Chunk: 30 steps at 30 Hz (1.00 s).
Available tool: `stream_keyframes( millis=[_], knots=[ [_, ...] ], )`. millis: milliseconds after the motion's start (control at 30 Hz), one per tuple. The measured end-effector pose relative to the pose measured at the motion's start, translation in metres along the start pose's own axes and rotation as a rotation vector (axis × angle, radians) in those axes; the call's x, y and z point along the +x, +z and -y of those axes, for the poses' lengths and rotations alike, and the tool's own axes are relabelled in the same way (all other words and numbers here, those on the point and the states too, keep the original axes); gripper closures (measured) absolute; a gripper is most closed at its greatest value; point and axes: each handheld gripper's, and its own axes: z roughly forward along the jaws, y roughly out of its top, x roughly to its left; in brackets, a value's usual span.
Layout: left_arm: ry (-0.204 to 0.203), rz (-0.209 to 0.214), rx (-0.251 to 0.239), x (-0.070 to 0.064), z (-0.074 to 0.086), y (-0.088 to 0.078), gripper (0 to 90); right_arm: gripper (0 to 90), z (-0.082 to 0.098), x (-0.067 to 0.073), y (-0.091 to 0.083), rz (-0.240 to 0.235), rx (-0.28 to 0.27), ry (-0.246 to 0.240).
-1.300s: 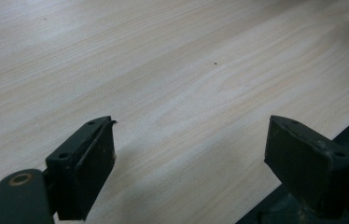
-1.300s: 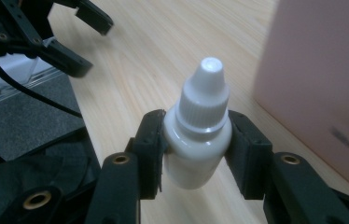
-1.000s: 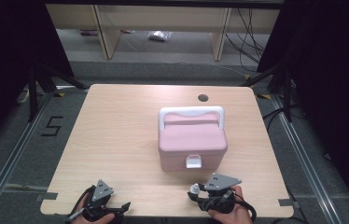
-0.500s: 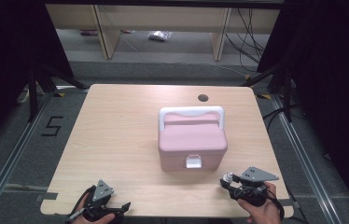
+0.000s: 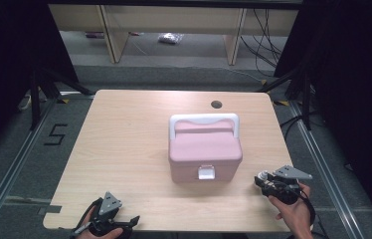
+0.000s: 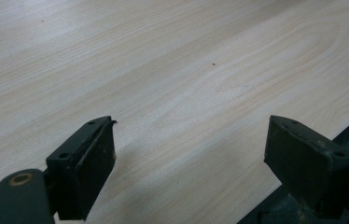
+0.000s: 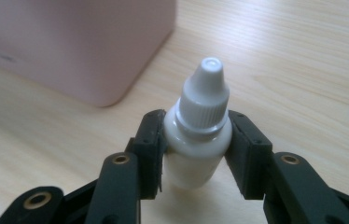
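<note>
Right tongs (image 7: 196, 154) pinch a white dropper bottle (image 7: 198, 135) at lower right of the high view, beside the closed pink box (image 5: 204, 152). Carry it low; keep the squeeze light. Left tongs (image 6: 191, 158) rest spread over the bare table (image 5: 124, 149).

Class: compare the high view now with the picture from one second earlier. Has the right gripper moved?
Yes. The right gripper has gone rightward, from before the pink box latch to past its right corner, holding the white dropper bottle.
</note>
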Motion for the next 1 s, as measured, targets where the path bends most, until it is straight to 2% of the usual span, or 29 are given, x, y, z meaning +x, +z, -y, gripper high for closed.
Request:
stream_keyframes(
  millis=[33, 67, 100, 133, 200, 233, 267, 333, 367, 400, 433, 467, 500, 567, 600, 633, 667, 733, 767, 800, 833, 867, 900, 933, 967, 1000],
  knots=[
    [-0.023, -0.001, -0.020, -0.001, 0.000, 0.002, 15.7, 60.4, 0.000, -0.001, 0.000, 0.020, 0.001, 0.030],
    [-0.023, -0.002, -0.018, -0.001, 0.000, 0.002, 15.7, 60.4, -0.001, -0.004, 0.002, 0.022, 0.002, 0.028],
    [-0.005, 0.005, -0.003, 0.000, 0.000, 0.001, 15.7, 60.4, -0.002, -0.009, 0.003, 0.043, 0.005, -0.008],
    [-0.012, -0.004, -0.006, -0.001, 0.000, 0.002, 15.7, 60.4, -0.003, -0.012, 0.007, 0.023, 0.020, 0.023],
    [0.007, 0.001, 0.010, 0.000, 0.000, 0.001, 15.7, 60.4, -0.003, -0.012, 0.008, 0.040, 0.009, 0.026],
    [-0.016, -0.023, -0.011, -0.001, 0.000, 0.003, 15.7, 60.4, -0.003, -0.015, 0.009, 0.043, 0.014, 0.009],
    [-0.011, -0.014, 0.000, 0.000, 0.000, 0.002, 15.7, 60.4, -0.004, -0.016, 0.011, 0.034, 0.028, 0.027],
    [-0.019, -0.022, -0.010, -0.001, 0.000, 0.003, 15.7, 60.4, -0.004, -0.018, 0.014, 0.054, 0.009, 0.010],
    [-0.014, -0.011, -0.004, 0.000, 0.000, 0.003, 15.7, 60.4, -0.005, -0.020, 0.014, 0.055, 0.024, 0.008],
    [-0.017, -0.011, -0.006, -0.001, 0.000, 0.003, 15.7, 60.4, -0.005, -0.021, 0.016, 0.038, 0.022, 0.031],
    [-0.015, -0.008, -0.003, 0.000, 0.000, 0.003, 15.7, 60.4, -0.006, -0.022, 0.015, 0.052, 0.024, 0.026],
    [-0.012, -0.007, 0.006, 0.000, 0.000, 0.002, 15.7, 60.4, -0.006, -0.023, 0.017, 0.046, 0.021, 0.029],
    [-0.009, -0.016, -0.003, -0.001, 0.000, 0.003, 15.7, 60.4, -0.006, -0.025, 0.017, 0.051, 0.021, 0.029],
    [0.003, 0.005, 0.018, 0.000, 0.000, 0.001, 15.7, 60.4, -0.006, -0.025, 0.016, 0.059, 0.035, 0.065],
    [-0.023, -0.002, -0.016, -0.002, 0.000, 0.003, 15.7, 60.4, -0.006, -0.027, 0.018, 0.058, 0.022, 0.054],
    [-0.016, -0.008, -0.006, -0.001, 0.000, 0.003, 15.7, 60.4, -0.006, -0.028, 0.016, 0.076, 0.040, 0.074],
    [-0.013, -0.012, -0.002, -0.001, 0.000, 0.003, 15.7, 60.4, -0.006, -0.028, 0.016, 0.076, 0.040, 0.074],
    [0.006, 0.002, 0.015, 0.000, 0.000, 0.002, 15.7, 60.4, -0.006, -0.032, 0.018, 0.084, 0.023, 0.044],
    [0.006, 0.001, 0.018, 0.000, 0.000, 0.002, 15.7, 60.4, -0.006, -0.029, 0.019, 0.075, 0.035, 0.086],
    [-0.004, 0.001, 0.007, -0.001, 0.000, 0.003, 15.7, 60.4, -0.006, -0.032, 0.018, 0.090, 0.039, 0.045],
    [-0.006, 0.004, 0.013, -0.001, 0.000, 0.002, 15.7, 60.4, -0.006, -0.032, 0.019, 0.091, 0.042, 0.043],
    [0.005, 0.001, 0.016, 0.000, 0.000, 0.002, 15.7, 60.4, -0.005, -0.031, 0.021, 0.090, 0.049, 0.070],
    [0.012, 0.001, 0.022, 0.000, 0.000, 0.002, 15.7, 60.4, -0.005, -0.034, 0.022, 0.075, 0.043, 0.035],
    [0.013, 0.001, 0.024, 0.000, 0.000, 0.002, 15.7, 60.4, -0.006, -0.031, 0.022, 0.086, 0.056, 0.077],
    [0.008, 0.001, 0.020, 0.001, 0.000, 0.002, 15.7, 60.4, -0.006, -0.031, 0.023, 0.091, 0.041, 0.073],
    [-0.008, -0.006, 0.007, 0.000, 0.000, 0.003, 15.7, 60.4, -0.006, -0.034, 0.023, 0.088, 0.038, 0.045]
  ],
)
